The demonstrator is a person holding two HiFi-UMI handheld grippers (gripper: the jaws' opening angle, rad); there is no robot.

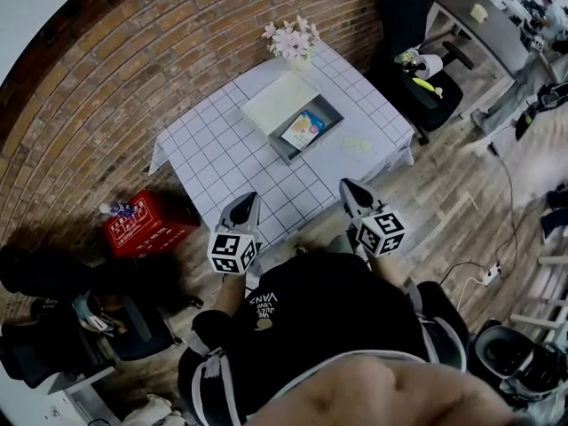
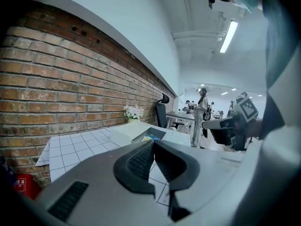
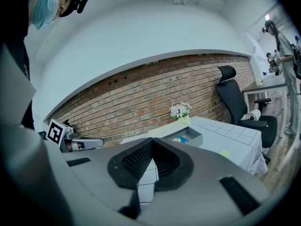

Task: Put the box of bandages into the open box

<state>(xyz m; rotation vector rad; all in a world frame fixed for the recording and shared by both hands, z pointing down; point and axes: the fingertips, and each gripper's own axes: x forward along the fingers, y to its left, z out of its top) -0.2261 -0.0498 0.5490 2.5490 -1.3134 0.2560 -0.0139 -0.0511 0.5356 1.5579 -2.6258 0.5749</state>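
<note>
The box of bandages (image 1: pixel 303 129), blue and yellow, is lying inside the open box (image 1: pixel 333 112), a grey tray with its pale lid (image 1: pixel 278 103) folded back to the far left. As far as the head view shows, it is sitting flat on the bottom of the tray. The open box is resting toward the far side of the table (image 1: pixel 222 167), whose checked cloth (image 1: pixel 200 140) is hanging over the edges. A small bunch of flowers (image 1: pixel 293 41) is standing just beyond it at the far edge.

Both tools are hovering over the near edge of the table, well apart from the tray. The left gripper (image 1: pixel 251 197) and the right gripper (image 1: pixel 348 186) are each showing jaws pressed together with nothing between them.

Judging by this, the placing is looking done and the step in hand is clearing away. Doing it well is calling for holding both grippers above the cloth so that neither is snagging it and tugging the tray. It is also calling for checking that the bandages are lying fully below the rim.
</note>
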